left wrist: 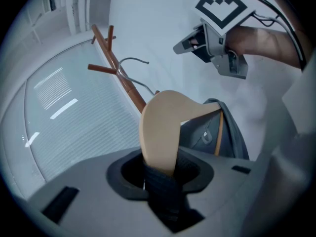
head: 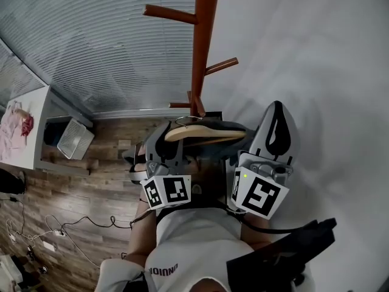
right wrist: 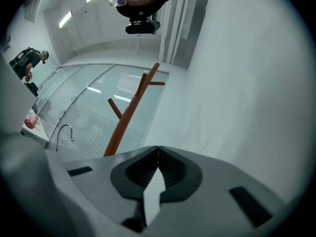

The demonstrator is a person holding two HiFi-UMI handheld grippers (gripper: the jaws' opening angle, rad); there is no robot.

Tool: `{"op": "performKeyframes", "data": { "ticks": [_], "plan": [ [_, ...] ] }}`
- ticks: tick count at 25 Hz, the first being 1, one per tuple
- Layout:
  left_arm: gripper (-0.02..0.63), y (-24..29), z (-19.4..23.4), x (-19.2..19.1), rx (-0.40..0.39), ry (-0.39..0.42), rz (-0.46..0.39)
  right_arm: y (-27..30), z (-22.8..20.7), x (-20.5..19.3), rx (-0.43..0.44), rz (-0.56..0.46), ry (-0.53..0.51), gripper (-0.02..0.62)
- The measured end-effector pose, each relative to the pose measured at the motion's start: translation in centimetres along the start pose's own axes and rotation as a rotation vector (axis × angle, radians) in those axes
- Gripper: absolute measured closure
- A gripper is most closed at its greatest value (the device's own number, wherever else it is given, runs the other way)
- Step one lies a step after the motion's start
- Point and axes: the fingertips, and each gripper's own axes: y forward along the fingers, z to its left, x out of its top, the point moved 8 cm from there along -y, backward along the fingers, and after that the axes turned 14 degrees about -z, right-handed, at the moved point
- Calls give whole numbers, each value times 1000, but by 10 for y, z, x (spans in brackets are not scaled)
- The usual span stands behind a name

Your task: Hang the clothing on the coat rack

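- The left gripper (left wrist: 160, 174) has its fingers clenched on one end of a tan, curved wooden hanger (left wrist: 164, 125), with a fold of dark ribbed fabric pinched in alongside the wood
- A grey garment (left wrist: 226, 132) with an orange inner edge drapes over the hanger, just beyond the grasped end; in the head view hanger and garment sit low, right in front of the person, between the two grippers
- The hanger's thin metal hook (left wrist: 132, 61) rises at the far side; in the right gripper view it stands to the left of the pole, apart from it and on no peg
- The reddish-brown wooden coat rack (head: 200, 47) stands upright beside a white wall; short pegs angle off its pole to both sides
- The right gripper (right wrist: 158, 154) has its fingers pressed together at the tips with nothing between them; it is held to the right of the garment and points toward the rack
- On the wood-plank floor (head: 91, 187) to the left sit a white slatted basket (head: 76, 137) and loose cables (head: 61, 230); a pink cloth (head: 15, 126) lies on a white surface (head: 37, 105)
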Motion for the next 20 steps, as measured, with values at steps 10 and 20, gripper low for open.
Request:
{"op": "performKeyframes", "data": {
  "ticks": [10, 20],
  "plan": [
    [486, 29, -9, -31, -86, -2, 39, 22, -1, -11, -38, 21, -39, 574],
    [489, 45, -24, -53, -172, -38, 68, 30, -3, -14, -62, 41, -72, 575]
  ]
}}
